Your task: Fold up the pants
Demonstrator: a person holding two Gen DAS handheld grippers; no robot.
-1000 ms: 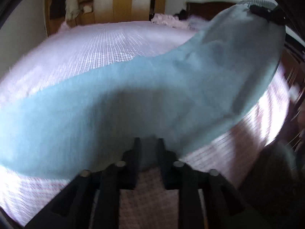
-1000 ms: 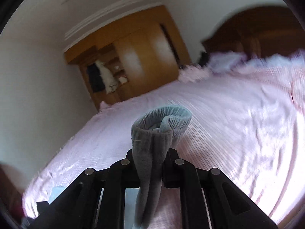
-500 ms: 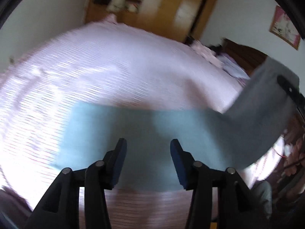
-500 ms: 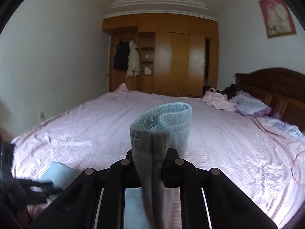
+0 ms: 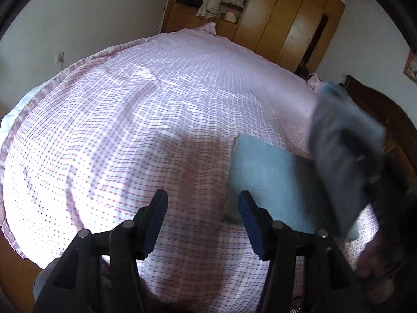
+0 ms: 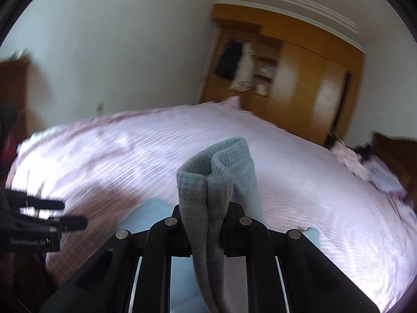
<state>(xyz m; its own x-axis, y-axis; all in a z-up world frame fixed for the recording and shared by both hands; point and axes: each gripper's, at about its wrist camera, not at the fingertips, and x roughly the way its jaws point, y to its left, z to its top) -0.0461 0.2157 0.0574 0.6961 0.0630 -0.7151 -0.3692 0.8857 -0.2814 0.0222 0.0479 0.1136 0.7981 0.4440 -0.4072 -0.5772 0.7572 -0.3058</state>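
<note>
Light blue pants (image 5: pixel 268 182) lie partly folded on the pink checked bed (image 5: pixel 156 104), right of centre in the left wrist view. My left gripper (image 5: pixel 203 216) hovers over the sheet just left of them; its jaws are opening with nothing between them. The right gripper (image 6: pixel 206 208) is shut on the pants' ribbed end (image 6: pixel 216 167), which stands up above its fingers while the cloth hangs below. That held end shows as a grey blur (image 5: pixel 344 154) above the lying pants. In the right wrist view the left gripper (image 6: pixel 60 212) is at the left edge.
A wooden wardrobe (image 6: pixel 299 78) with hanging clothes stands beyond the bed. A dark headboard (image 5: pixel 385 120) and a pile of pink clothes (image 6: pixel 351 161) are at the right. The bed's left edge (image 5: pixel 15 135) runs along a white wall with a socket (image 5: pixel 60 57).
The left gripper has let go of the pants, opened and moved left onto bare sheet. The right gripper has swung across with the ribbed end still gripped, bringing it over the lying pants.
</note>
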